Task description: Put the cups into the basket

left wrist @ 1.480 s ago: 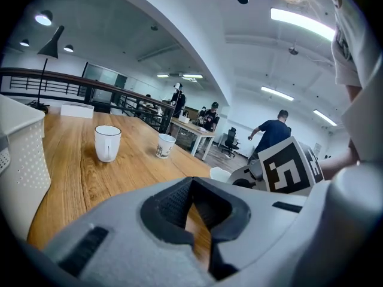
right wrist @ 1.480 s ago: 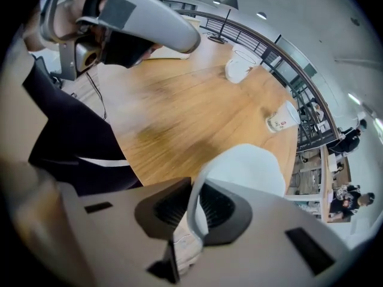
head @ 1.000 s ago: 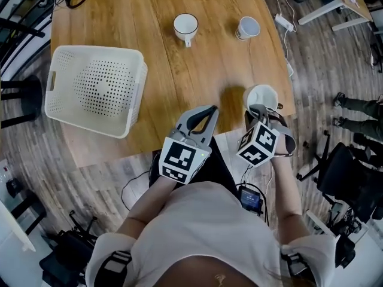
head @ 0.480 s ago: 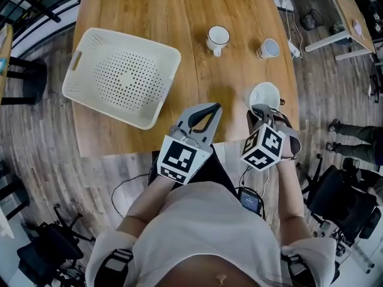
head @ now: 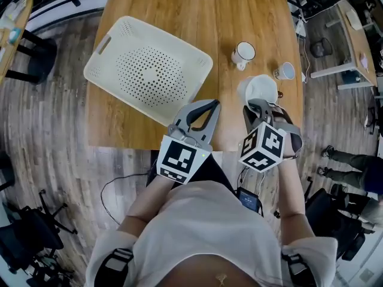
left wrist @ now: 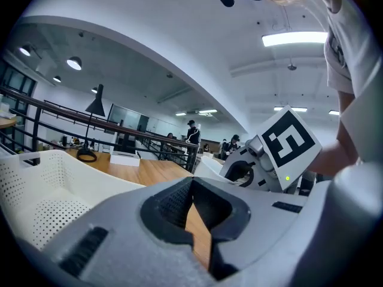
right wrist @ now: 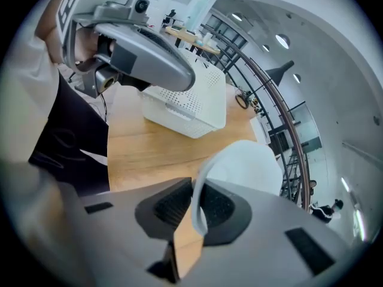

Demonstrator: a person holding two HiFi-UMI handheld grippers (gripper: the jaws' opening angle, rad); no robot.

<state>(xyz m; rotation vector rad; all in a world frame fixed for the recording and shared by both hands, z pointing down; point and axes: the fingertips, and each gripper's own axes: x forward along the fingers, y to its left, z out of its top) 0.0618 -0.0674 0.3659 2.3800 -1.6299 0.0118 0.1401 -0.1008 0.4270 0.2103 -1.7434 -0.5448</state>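
Left gripper: your left gripper (head: 209, 107) is nearest, over the near edge of the bench (head: 221, 17). Its fingers are closed tip to tip with nothing between them; only wood shows through the gap behind the tips.

Right gripper: your right gripper (head: 258, 107) is just beside the left one, to its right, and tilts steeply down. Its fingers are pinched narrow on the rim of the held cup (head: 261, 89).

Marker cubes: the marker cubes (head: 179, 159) sit on the backs of both grippers, close in front of your chest.

Held cup: white, with its mouth turned up towards your head. In the right gripper view a thin strip of its wall runs between the two pads and the body bulges out past the fingertips. It hangs over the near right part of the bench, well apart from the basket (head: 149, 70).

Basket: white and perforated, set at an angle on the left half of the bench. In the head view its near corner is just beside your left fingers.

Mug: a white mug (head: 243, 54) stands on the bench beyond the held cup, right of the basket and apart from it.

Small cup: a small cup (head: 285, 71) is near the bench's right edge, right of the mug. I cannot tell whether it is upright or tipped.

Floor: grey plank floor (head: 48, 160) surrounds the bench.
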